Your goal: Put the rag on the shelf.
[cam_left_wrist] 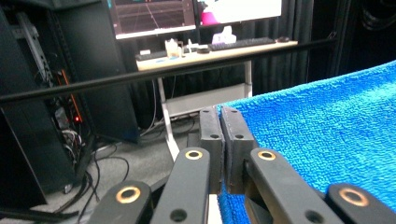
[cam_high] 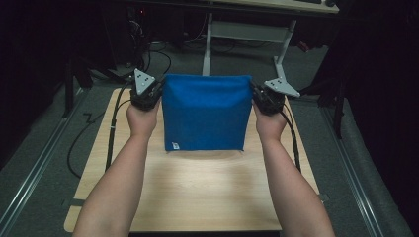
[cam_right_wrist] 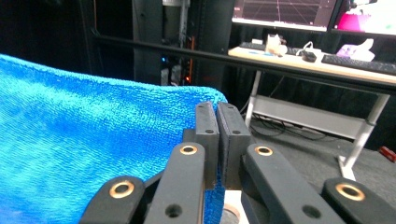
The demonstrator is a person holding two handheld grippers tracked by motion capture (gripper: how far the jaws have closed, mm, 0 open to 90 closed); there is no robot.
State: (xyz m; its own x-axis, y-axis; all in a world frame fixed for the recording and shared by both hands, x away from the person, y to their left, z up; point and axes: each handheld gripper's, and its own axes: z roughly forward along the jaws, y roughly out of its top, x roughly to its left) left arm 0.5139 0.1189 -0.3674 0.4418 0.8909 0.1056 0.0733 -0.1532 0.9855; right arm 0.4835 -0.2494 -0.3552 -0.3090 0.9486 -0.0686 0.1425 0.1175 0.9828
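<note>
Overhead, a person's two forearms reach in from the near edge of a pale wooden tabletop (cam_high: 197, 197), each hand carrying a black gripper to one far corner of a blue towel (cam_high: 205, 113). At the left, the left gripper (cam_high: 157, 94) pinches the towel's far left corner; at the right, the right gripper (cam_high: 256, 95) pinches the far right corner. Seen from the left gripper view, its fingers (cam_left_wrist: 212, 135) are pressed together with the towel's (cam_left_wrist: 317, 126) edge caught between them, the terry cloth spreading away to the right. Seen from the right gripper view, its fingers (cam_right_wrist: 231, 135) are likewise clamped on the towel's (cam_right_wrist: 84, 140) corner, the cloth spreading away to the left. The towel's far edge is raised and stretched between the two grippers, while its near edge, with a small white label at the near left corner, lies on the tabletop's far half. A grey three-cornered plate tops each gripper, and black cables trail back along both wrists. Beyond the tabletop stands a desk (cam_left_wrist: 210, 53) with monitors and a keyboard, on a grey floor (cam_high: 44, 148).
</note>
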